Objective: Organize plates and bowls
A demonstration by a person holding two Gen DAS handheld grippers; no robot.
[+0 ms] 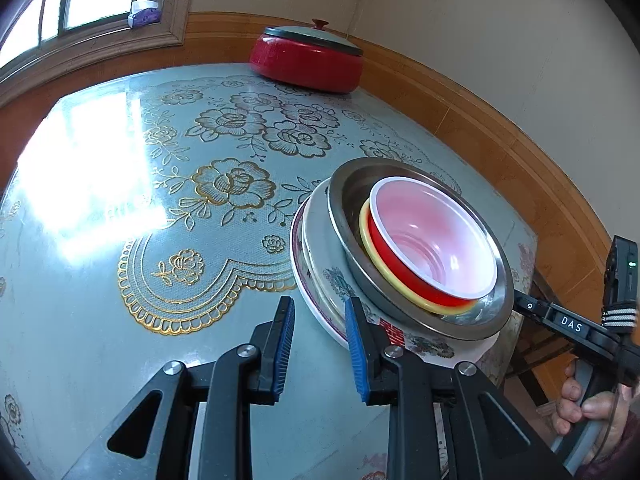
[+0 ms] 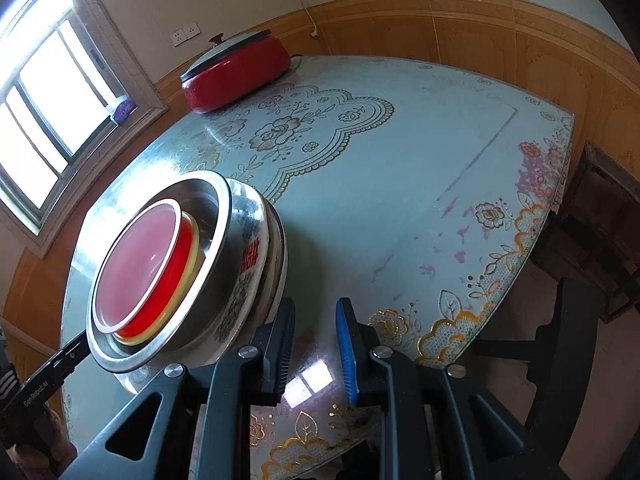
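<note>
Now, both grippers are sitting either side of one nested pile, which is standing toward the person's side of the table (image 1: 100, 240), well apart from the lidded red pot (image 1: 308, 64) parked at the far edge by the wall. The left gripper (image 1: 318, 348) is showing its blue pads apart with nothing pinched between them; one pad is sitting just beside the rim of the plates (image 1: 316, 248). The right gripper (image 2: 316, 344) is mirroring that from the opposite side, jaws parted too, empty, its inner finger right against the plate edge. The order of the pile is making sense: the wide patterned plates are forming the base, there look to be at least two, and the steel bowl (image 1: 348, 200) is resting on top of them. Inside it the yellow bowl (image 1: 364, 232) is nesting, only its rim showing, and the red bowl (image 1: 432, 240) with the white lip is sitting inside that, off-centre toward one wall of the steel one. The red bowl is looking empty. By the look of it, the stacking is done or very nearly, largest below, smallest on top.
</note>
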